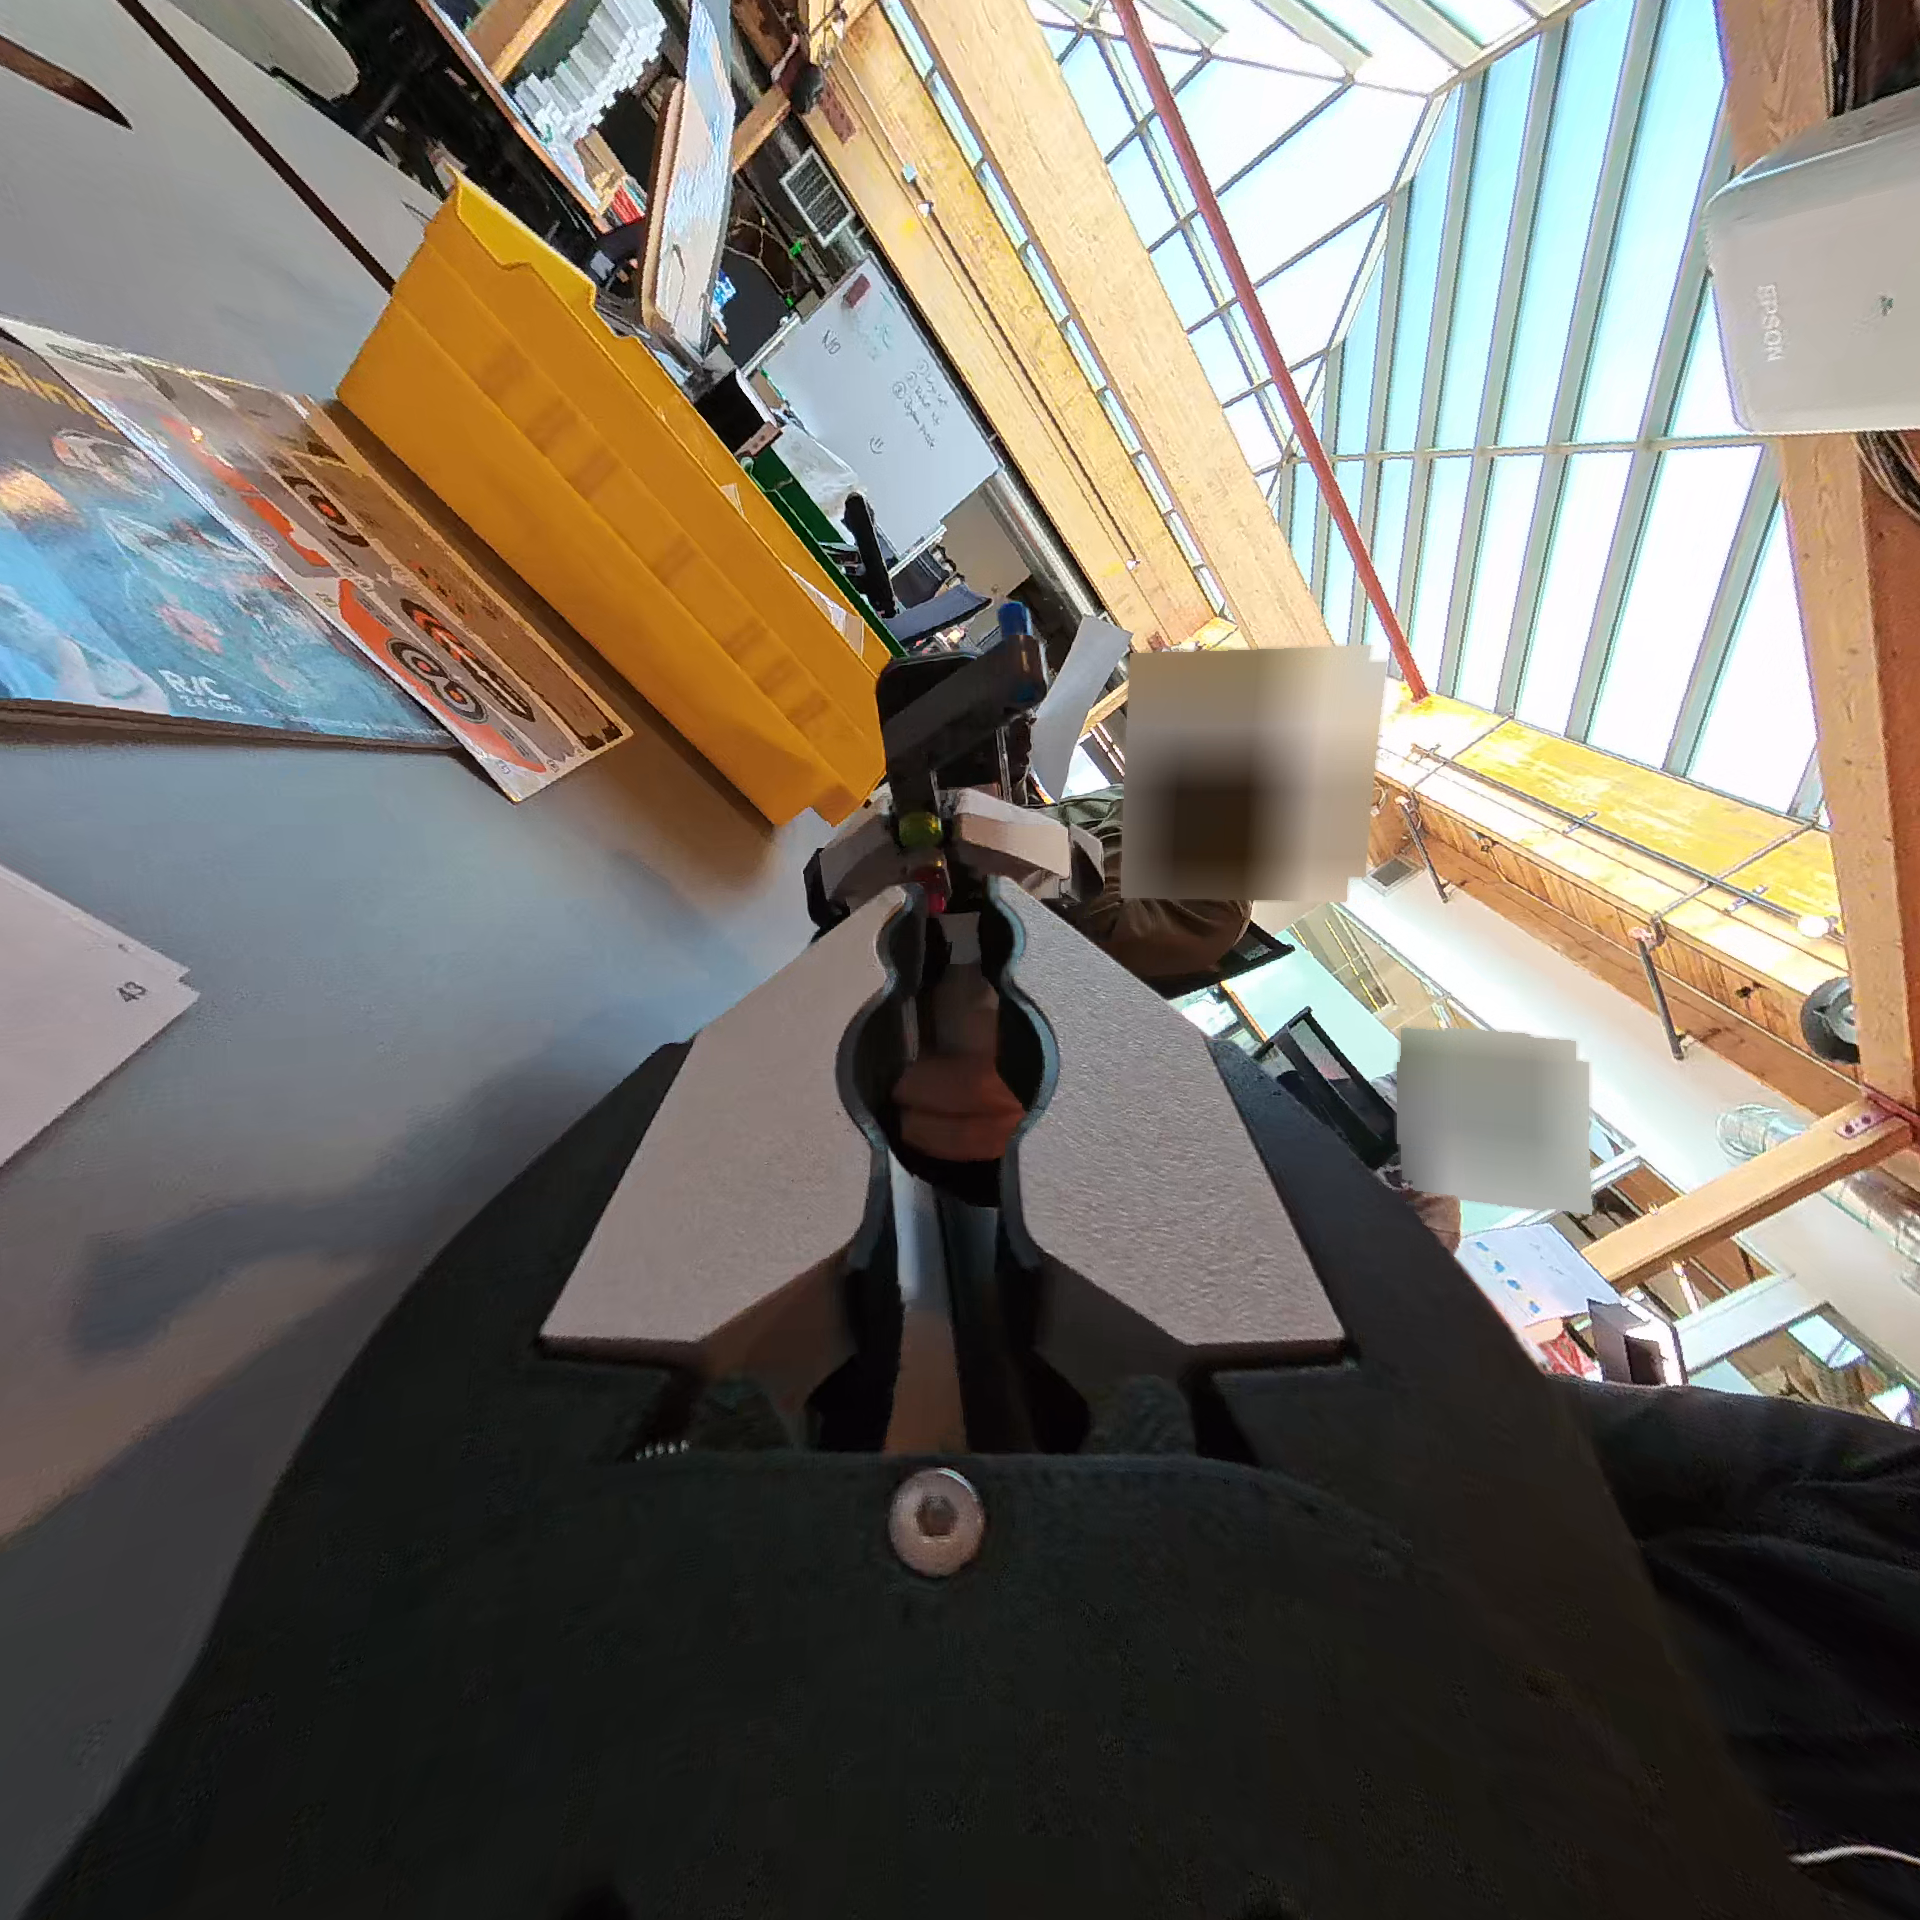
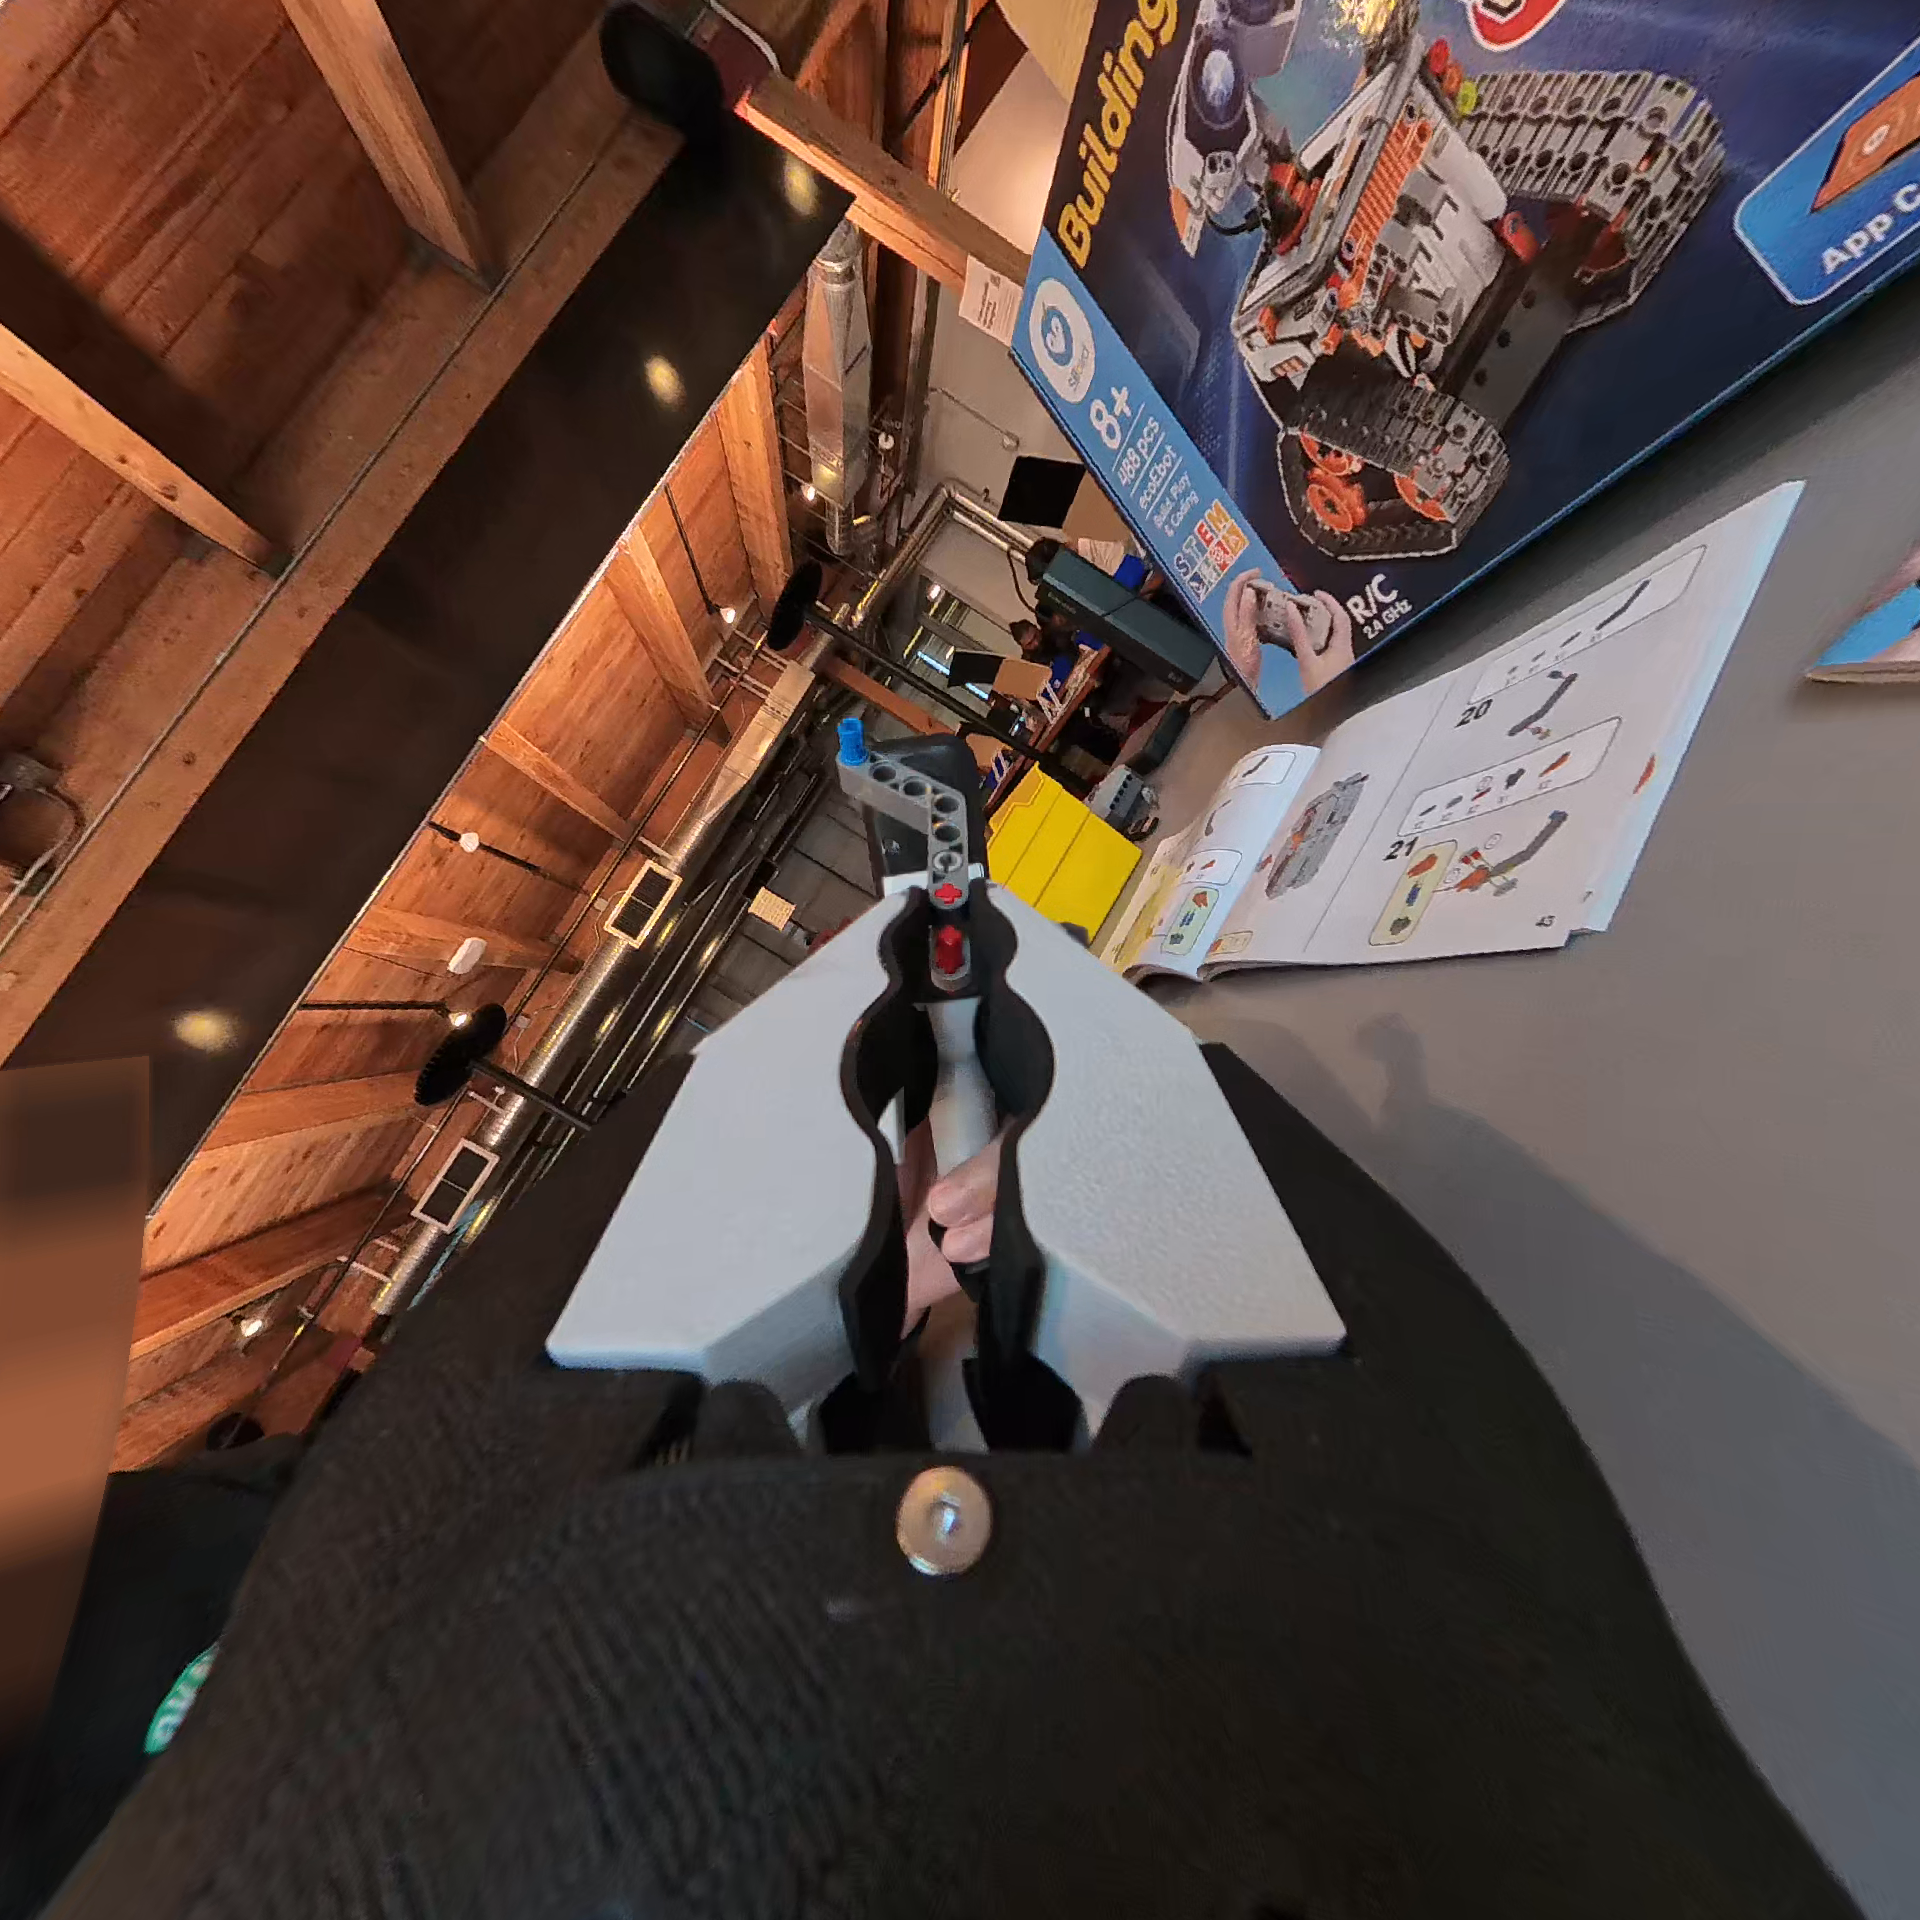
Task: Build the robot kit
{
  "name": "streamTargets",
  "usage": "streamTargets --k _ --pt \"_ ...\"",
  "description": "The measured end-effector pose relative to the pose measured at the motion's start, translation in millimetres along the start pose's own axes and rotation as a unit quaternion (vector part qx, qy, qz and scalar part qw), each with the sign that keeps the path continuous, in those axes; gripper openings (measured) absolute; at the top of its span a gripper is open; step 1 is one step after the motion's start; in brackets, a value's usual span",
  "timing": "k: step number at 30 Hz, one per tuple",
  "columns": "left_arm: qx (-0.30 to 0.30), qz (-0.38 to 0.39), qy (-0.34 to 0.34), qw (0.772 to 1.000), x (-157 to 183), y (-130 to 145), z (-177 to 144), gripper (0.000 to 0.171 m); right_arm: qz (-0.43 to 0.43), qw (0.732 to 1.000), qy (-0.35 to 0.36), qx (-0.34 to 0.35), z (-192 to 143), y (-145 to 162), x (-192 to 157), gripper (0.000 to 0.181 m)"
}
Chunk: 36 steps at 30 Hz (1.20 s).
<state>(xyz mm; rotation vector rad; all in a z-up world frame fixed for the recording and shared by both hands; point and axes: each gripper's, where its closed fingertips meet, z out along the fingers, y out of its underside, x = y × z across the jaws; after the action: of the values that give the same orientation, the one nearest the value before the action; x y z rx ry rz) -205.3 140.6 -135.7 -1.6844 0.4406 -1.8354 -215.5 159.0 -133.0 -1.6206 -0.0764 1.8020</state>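
Note:
My right gripper (image 2: 945, 914) is shut on the lower end of a grey bent beam (image 2: 920, 805), held up in the air. The beam carries a blue pin (image 2: 852, 736) at its far end and red pins (image 2: 945, 943) between the fingers. My left gripper (image 1: 935, 906) is shut on a small piece with a red pin (image 1: 935, 883) and a yellow-green bead (image 1: 920, 828). Right beyond its tips are the other gripper's pale fingertips (image 1: 1013, 836) and the beam (image 1: 951, 717), dark against the light, with its blue pin (image 1: 1013, 621). How the parts join is hidden.
Yellow bins (image 1: 623, 499) stand on the grey table (image 1: 364, 987) beside a sticker sheet (image 1: 416, 582) and a blue toy box (image 2: 1455, 312). An open instruction booklet (image 2: 1455, 790) lies near the box. A person's sleeve (image 1: 1174, 925) shows behind the grippers. Both grippers' tips are close together, under 4 cm apart.

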Motion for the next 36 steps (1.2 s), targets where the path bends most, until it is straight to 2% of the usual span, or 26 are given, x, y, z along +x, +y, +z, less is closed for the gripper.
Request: streamTargets --k 5,9,13,17,21,24,26,36 --pt "0.008 -0.002 -0.012 1.000 -6.8 -0.8 1.3 0.023 0.012 0.999 -0.025 0.020 4.6 -2.5 -7.8 0.007" --pt "0.010 0.003 0.011 1.000 -1.1 -1.9 2.9 0.010 0.009 0.999 -0.023 0.036 4.6 -3.3 -5.4 0.007" --pt "0.007 0.006 0.014 1.000 0.6 -1.0 4.7 0.015 -0.005 0.999 -0.020 0.039 5.2 -0.9 -4.8 0.007" --pt "-0.008 0.018 0.001 1.000 -1.0 4.0 7.6 0.004 -0.005 0.999 -0.025 0.040 7.5 2.0 -4.4 0.006" --pt "-0.047 0.021 -0.011 0.999 -3.1 10.1 3.8 0.004 -0.035 0.999 -0.023 0.013 2.8 5.9 -2.5 0.006" --pt "-0.109 -0.009 0.003 0.994 -3.2 23.0 -0.9 0.004 -0.069 0.996 -0.008 -0.052 -1.7 18.0 1.6 0.007" --pt "-0.132 -0.010 0.000 0.991 -5.5 28.4 -3.4 0.004 -0.085 0.994 -0.001 -0.069 -5.4 20.2 3.8 0.007" --pt "-0.196 -0.001 -0.014 0.980 -10.5 46.9 -6.9 0.005 -0.055 0.992 -0.010 -0.110 -13.2 28.3 10.0 0.006"
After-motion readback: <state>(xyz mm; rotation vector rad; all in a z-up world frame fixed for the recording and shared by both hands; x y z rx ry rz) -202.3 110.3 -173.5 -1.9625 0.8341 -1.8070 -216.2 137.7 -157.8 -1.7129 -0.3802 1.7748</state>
